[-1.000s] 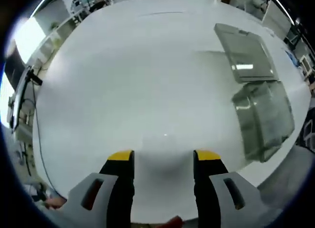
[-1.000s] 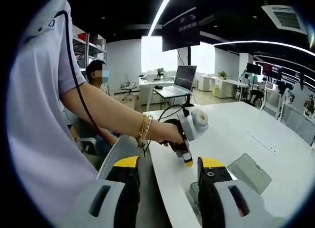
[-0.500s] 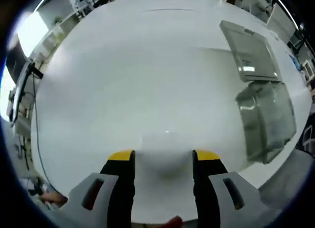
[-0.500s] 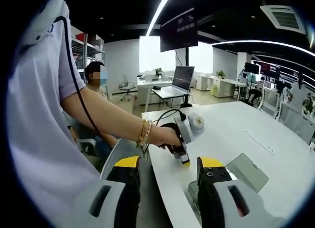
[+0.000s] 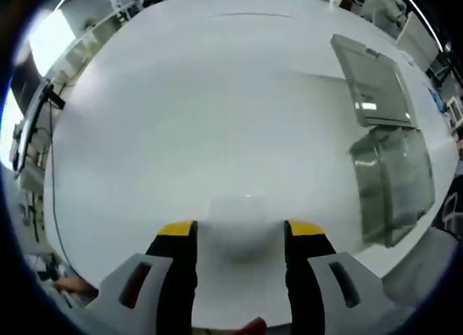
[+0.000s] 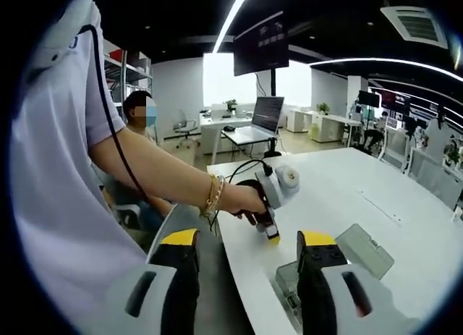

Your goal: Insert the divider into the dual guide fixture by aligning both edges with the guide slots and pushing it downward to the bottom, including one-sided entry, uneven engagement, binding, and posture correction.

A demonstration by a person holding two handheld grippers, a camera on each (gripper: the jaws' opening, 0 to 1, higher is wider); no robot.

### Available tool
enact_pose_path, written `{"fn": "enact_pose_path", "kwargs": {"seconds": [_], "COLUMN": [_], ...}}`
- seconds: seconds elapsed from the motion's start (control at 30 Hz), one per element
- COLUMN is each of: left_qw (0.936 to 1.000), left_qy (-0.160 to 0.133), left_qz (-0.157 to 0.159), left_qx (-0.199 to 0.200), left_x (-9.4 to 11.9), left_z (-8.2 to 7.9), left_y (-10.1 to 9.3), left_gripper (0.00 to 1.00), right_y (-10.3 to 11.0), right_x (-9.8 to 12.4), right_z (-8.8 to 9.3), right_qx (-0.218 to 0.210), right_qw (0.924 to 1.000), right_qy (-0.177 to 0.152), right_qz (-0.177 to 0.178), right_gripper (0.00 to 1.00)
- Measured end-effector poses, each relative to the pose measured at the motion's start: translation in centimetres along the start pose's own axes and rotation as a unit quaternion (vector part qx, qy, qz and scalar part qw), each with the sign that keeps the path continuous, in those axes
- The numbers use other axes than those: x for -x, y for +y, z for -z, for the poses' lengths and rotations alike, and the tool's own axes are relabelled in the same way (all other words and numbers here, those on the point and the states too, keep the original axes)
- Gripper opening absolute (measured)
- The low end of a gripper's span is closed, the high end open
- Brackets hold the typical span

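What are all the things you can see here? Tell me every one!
table: one, white, under both grippers.
divider: one, clear grey flat panel, lying on the table beyond the fixture.
fixture: one, clear box shape, near the table edge beside the divider.
laptop: one, dark, open on a desk behind.
hanging screen: one, black, up near the ceiling.
seated person: one, in the background.
left gripper: one, grey with yellow tips, jaws open over bare table; a hand holds it in the right gripper view.
right gripper: one, grey with yellow tips, jaws open.
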State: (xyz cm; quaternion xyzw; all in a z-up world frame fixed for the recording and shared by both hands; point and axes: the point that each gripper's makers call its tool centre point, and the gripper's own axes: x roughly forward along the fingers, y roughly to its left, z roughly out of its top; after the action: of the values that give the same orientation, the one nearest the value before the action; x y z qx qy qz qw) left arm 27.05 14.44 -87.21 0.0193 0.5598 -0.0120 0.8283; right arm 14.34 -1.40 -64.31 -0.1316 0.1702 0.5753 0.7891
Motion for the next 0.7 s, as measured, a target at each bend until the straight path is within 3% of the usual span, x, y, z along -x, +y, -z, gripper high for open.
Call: {"fn": "enact_pose_path", "kwargs": {"seconds": [0.2,0.7], "left_qw": [1.0,0.9998], "left_qy": [0.001,-0.005], "left_qz": [-0.003,-0.007], "left_qx": [0.006,0.016], "left_x": [-0.01,-0.03], "left_z": [-0.02,-0.05], "left_y": [-0.03,-0.13], "left_gripper": [0.47,0.48], "right_y": [-0.1,-0.1], "right_x": [0.09,0.32], "right_z": [-0.01,-0.02], "right_qx": [0.0,0.003], "right_qw": [1.0,1.0], "right_qy": [-0.001,-0.002], "right_qz": [0.004,0.004], "right_gripper": [0.55,0.54]}}
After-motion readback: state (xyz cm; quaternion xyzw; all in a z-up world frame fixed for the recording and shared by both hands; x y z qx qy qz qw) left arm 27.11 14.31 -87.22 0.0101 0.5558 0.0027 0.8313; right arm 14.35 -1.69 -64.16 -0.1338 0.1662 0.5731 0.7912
